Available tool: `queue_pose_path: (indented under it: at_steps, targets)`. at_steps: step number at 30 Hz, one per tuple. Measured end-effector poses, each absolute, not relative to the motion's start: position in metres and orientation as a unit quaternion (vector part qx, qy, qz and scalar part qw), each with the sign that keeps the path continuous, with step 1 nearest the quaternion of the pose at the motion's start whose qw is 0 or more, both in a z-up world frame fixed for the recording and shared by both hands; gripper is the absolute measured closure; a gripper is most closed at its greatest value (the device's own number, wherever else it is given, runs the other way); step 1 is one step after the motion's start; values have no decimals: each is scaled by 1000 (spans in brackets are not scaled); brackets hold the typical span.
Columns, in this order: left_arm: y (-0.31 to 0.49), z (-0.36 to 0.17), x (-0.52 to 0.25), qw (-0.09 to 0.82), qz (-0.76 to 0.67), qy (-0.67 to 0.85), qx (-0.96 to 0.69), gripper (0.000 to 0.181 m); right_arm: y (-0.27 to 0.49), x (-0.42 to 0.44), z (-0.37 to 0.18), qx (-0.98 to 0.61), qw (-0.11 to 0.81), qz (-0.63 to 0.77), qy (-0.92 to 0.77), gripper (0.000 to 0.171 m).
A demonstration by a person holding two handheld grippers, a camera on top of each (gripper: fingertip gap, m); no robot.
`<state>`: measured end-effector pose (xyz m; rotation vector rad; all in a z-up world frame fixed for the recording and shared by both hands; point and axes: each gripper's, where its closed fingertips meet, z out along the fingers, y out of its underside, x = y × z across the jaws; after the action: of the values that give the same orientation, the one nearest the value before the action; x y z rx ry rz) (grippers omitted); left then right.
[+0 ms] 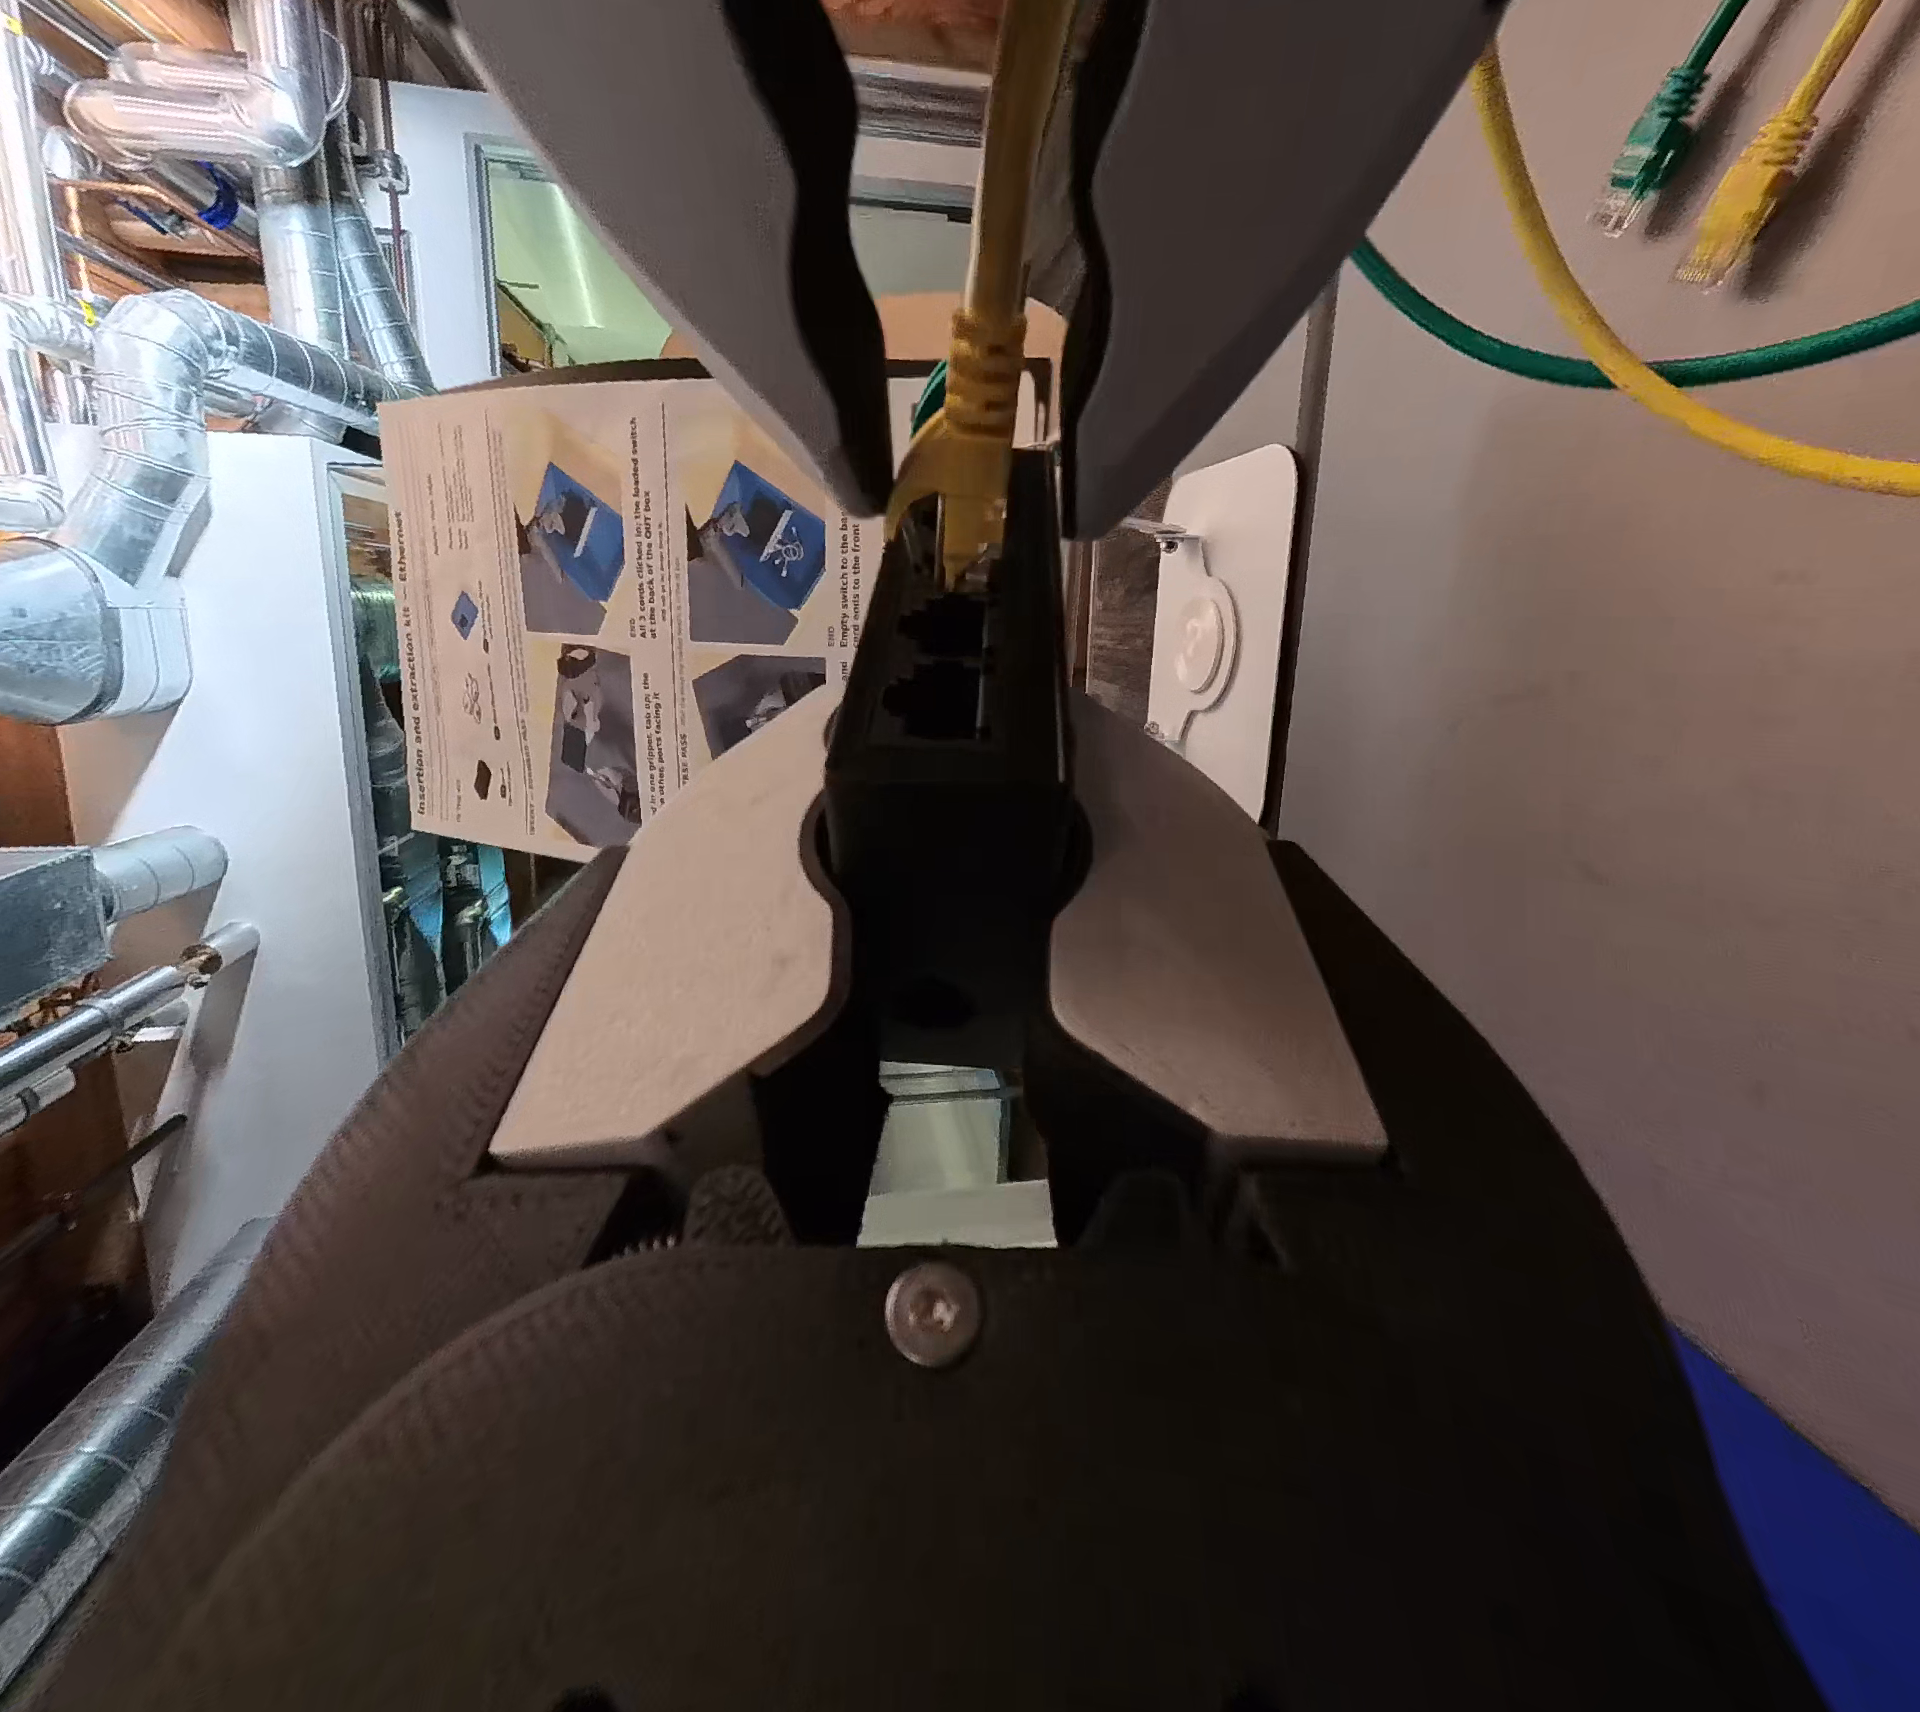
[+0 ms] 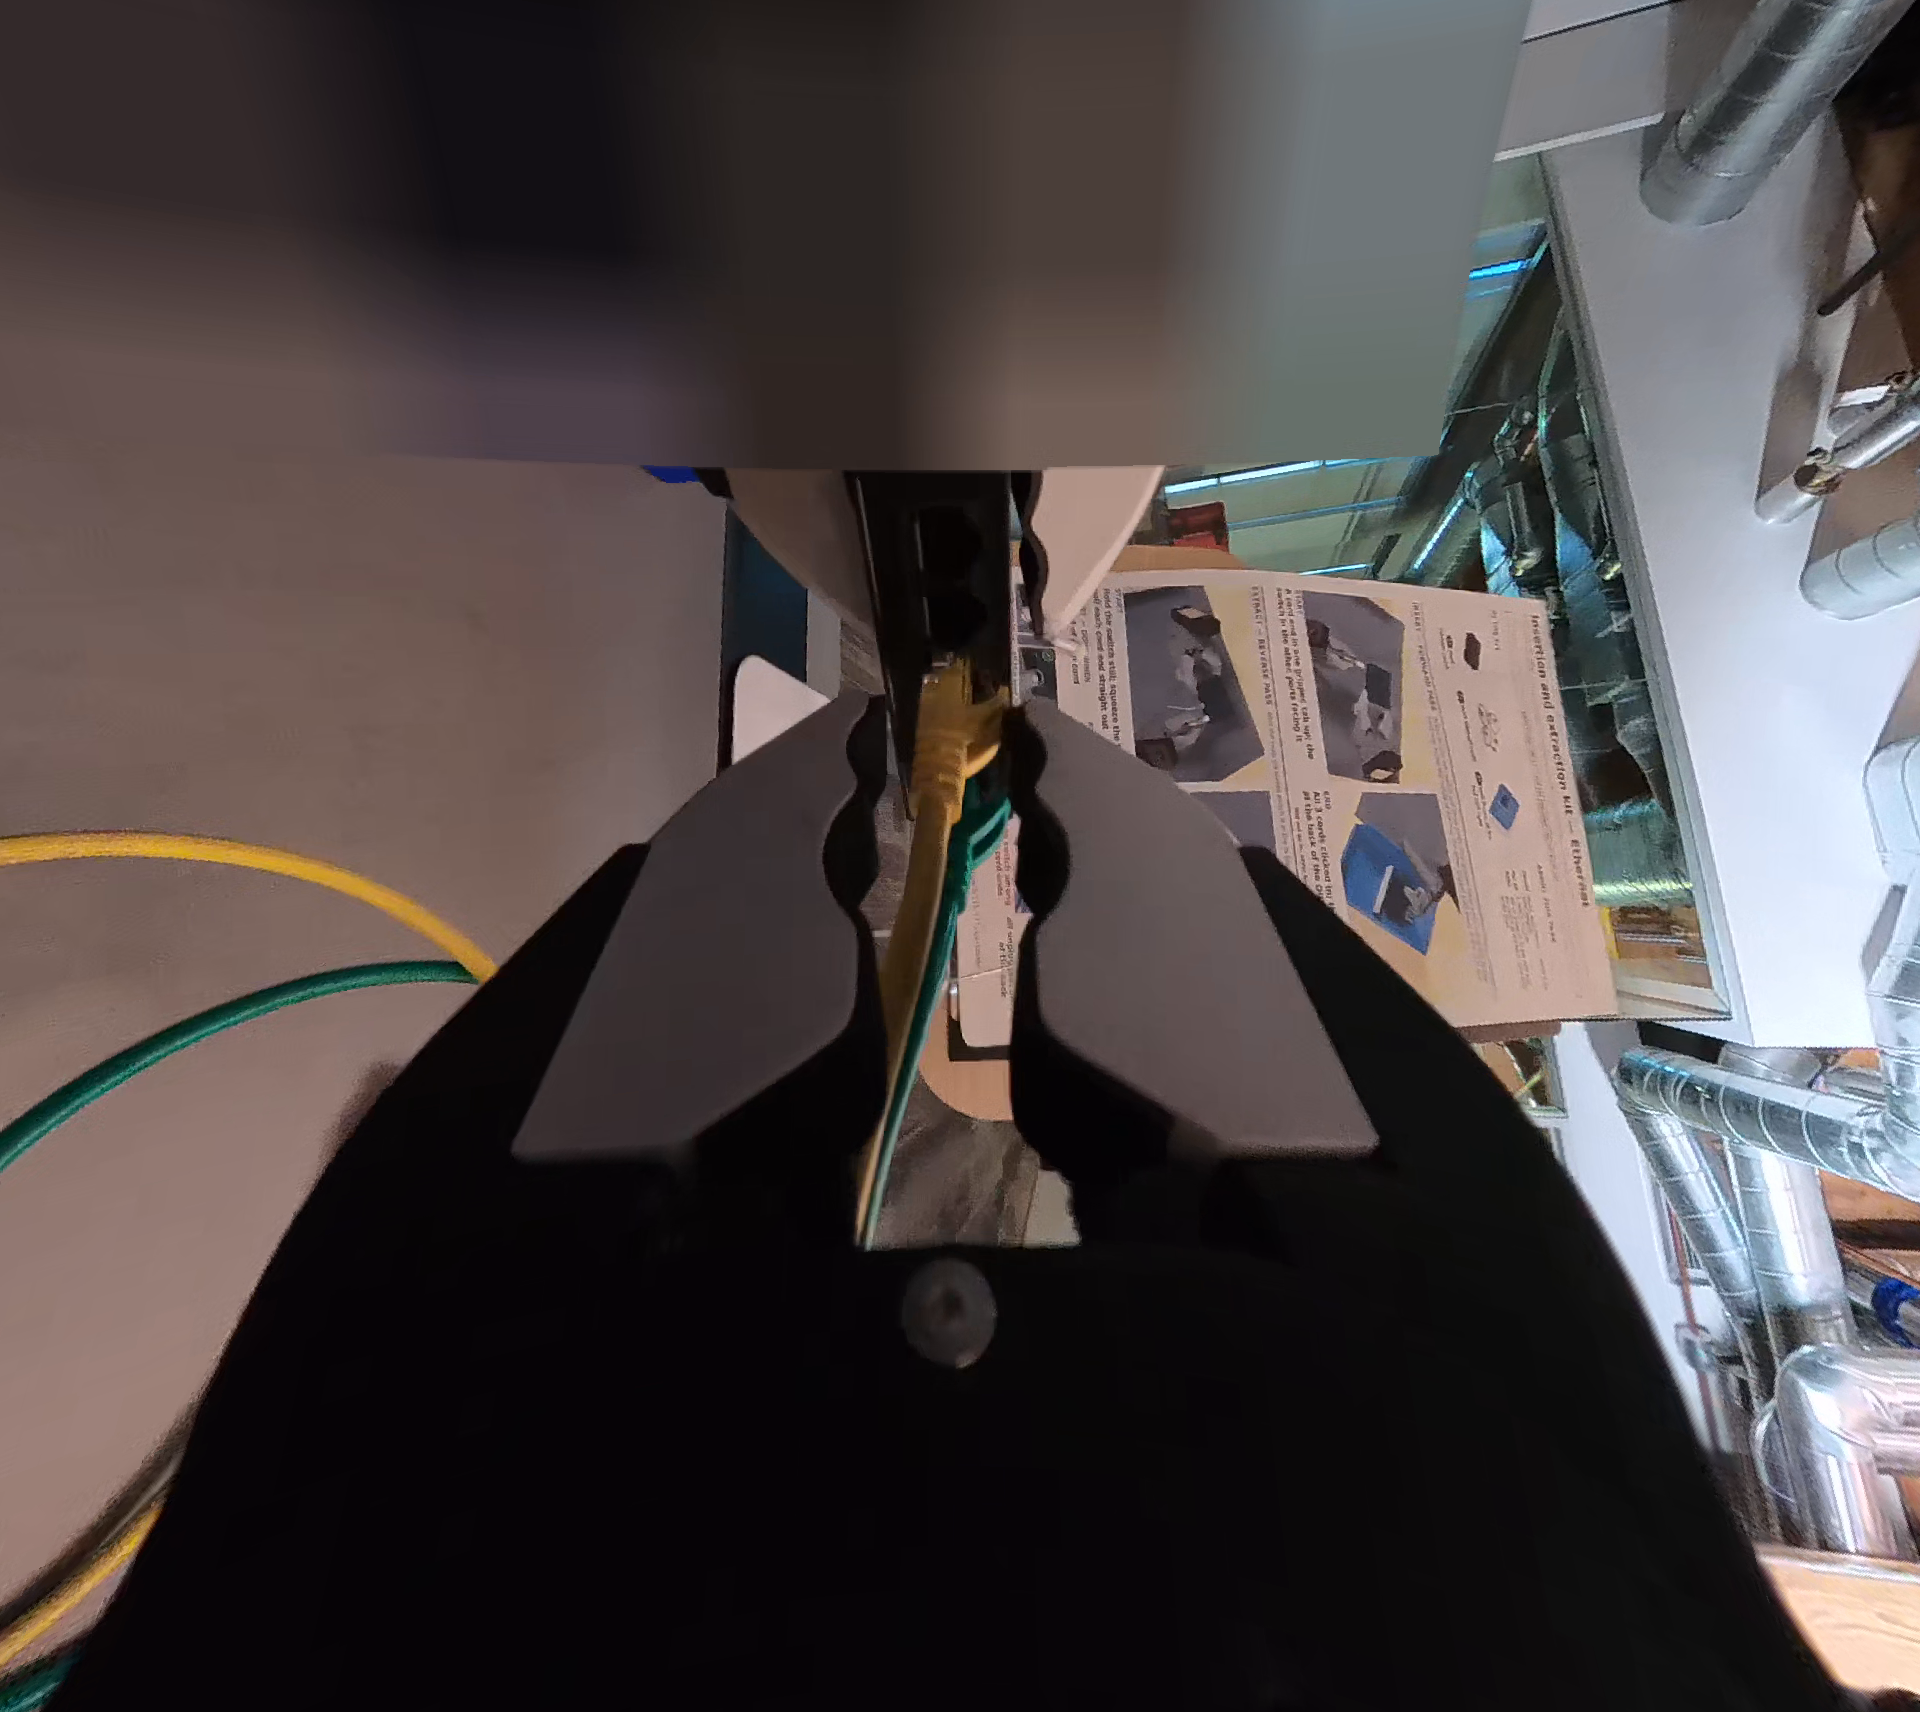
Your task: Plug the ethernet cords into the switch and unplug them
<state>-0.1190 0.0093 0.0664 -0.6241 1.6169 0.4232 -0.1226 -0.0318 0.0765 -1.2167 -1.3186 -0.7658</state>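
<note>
My left gripper [image 1: 951, 727] is shut on the black switch [image 1: 945, 789] and holds it with the ports facing up the view. A yellow ethernet plug [image 1: 971, 457] sits in the far port; two nearer ports are empty. My right gripper [image 1: 977, 509] comes in from above, open, with a finger on each side of the yellow plug. In the right wrist view the gripper [image 2: 940, 727] straddles the yellow plug [image 2: 943, 727] at the switch [image 2: 945, 561]. A green plug [image 2: 982, 821] lies just behind it; how far it is seated is hidden.
A loose green plug [image 1: 1642, 156] and a loose yellow plug [image 1: 1745, 197] lie on the grey table [image 1: 1610, 831], their cords looping across it. An instruction sheet [image 1: 582, 602] stands behind. A white plate [image 1: 1236, 602] and a blue bin corner [image 1: 1818, 1506] are nearby. Metal ducts [image 1: 135, 415] fill the left. One gripper's finger ends stand about 4 centimeters off the other's.
</note>
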Motion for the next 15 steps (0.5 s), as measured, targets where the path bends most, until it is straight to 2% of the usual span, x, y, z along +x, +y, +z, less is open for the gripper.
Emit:
queue_pose_path:
  at_steps: [2, 9, 15]
  targets:
    - [7, 64, -117, 625, 189, 708, -269, 151, -33, -122, 77, -503, 569, -334, -558, 153]
    - [1, 59, -113, 621, 186, 715, -260, 151, -39, -119, 72, -500, 573, -325, -562, 155]
    - [3, 45, -105, 613, 207, 727, -228, 150, -38, -112, 53, -551, 520, -312, -573, 155]
